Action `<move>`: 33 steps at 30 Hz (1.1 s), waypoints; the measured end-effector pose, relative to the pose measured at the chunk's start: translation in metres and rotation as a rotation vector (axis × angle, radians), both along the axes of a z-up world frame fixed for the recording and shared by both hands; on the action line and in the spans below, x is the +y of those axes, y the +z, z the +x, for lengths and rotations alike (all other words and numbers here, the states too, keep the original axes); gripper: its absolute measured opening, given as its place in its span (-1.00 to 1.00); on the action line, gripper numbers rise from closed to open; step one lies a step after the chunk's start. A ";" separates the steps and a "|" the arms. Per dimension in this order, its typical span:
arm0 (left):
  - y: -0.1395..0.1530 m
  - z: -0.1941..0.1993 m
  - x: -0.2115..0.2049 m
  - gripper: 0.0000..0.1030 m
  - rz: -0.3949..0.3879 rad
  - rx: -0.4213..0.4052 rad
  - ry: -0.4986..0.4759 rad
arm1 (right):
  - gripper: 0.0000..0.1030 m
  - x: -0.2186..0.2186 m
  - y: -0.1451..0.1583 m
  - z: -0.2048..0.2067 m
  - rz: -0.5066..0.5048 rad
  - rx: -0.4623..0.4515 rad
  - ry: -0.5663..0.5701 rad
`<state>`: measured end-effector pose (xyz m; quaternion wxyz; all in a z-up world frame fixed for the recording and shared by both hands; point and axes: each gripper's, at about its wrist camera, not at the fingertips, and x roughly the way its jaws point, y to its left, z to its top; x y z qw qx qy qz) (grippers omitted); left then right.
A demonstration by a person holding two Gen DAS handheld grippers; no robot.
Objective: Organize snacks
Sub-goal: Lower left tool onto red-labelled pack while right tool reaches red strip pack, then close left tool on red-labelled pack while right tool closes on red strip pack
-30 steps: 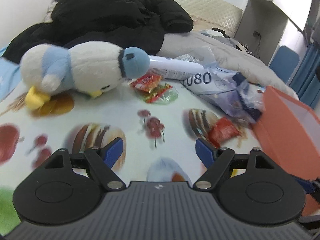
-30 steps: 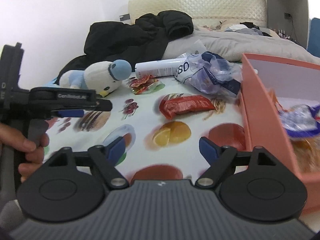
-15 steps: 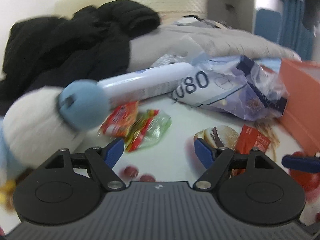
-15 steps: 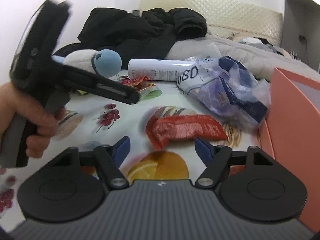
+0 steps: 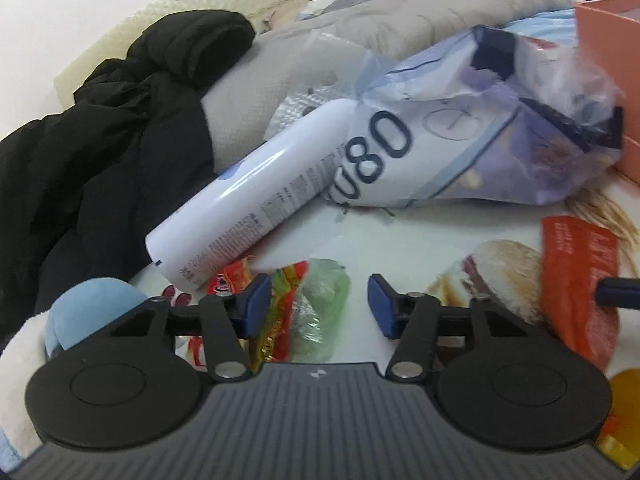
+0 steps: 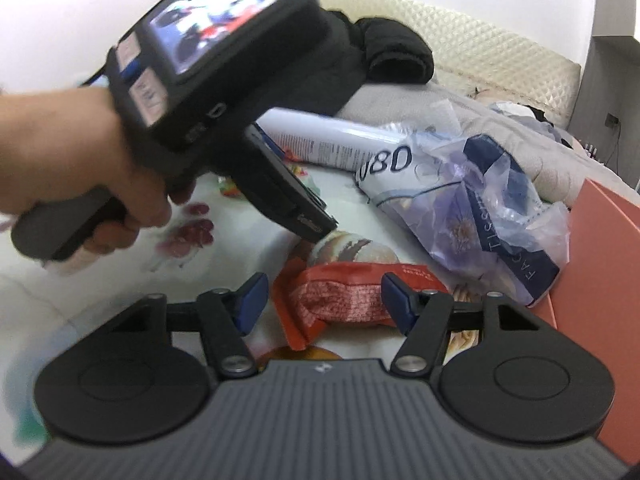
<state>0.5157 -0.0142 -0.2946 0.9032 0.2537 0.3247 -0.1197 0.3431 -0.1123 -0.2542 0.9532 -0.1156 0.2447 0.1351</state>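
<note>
Small red and green candy packets [image 5: 316, 308] lie on the fruit-print cloth, between the fingers of my left gripper [image 5: 318, 306]. Its jaws are closing, and the right pad still stands clear of the packets. A red snack pack [image 6: 340, 296] lies flat just beyond my right gripper [image 6: 324, 300]. That gripper's jaws are closing too, with the pack between them and a gap at the left pad. In the left wrist view the same red snack pack [image 5: 576, 280] lies at the right, with the right gripper's blue fingertip [image 5: 616, 292] over it.
A white spray can [image 5: 256, 200] and a crumpled tissue bag [image 5: 460, 140] lie behind the snacks. An orange box [image 6: 600, 240] stands at the right. A plush toy [image 5: 92, 304] and a black jacket [image 5: 120, 140] sit at the left. A person's hand [image 6: 80, 184] crosses the right wrist view.
My left gripper has swung past the plush toy to the candy packets and its jaws have narrowed. My right gripper has come down close to the red snack pack, jaws narrower.
</note>
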 end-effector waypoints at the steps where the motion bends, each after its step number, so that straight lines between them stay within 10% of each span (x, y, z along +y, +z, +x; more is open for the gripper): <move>1: 0.000 0.003 0.000 -0.18 0.000 0.013 0.008 | 0.22 0.000 -0.001 0.002 -0.007 0.008 -0.003; 8: -0.002 0.002 0.000 -0.90 0.002 0.040 0.017 | -0.25 0.002 -0.001 -0.001 -0.054 -0.009 -0.034; 33: 0.038 -0.170 0.013 -0.94 -0.280 0.089 0.078 | -0.35 -0.009 0.005 -0.127 -0.112 0.026 -0.006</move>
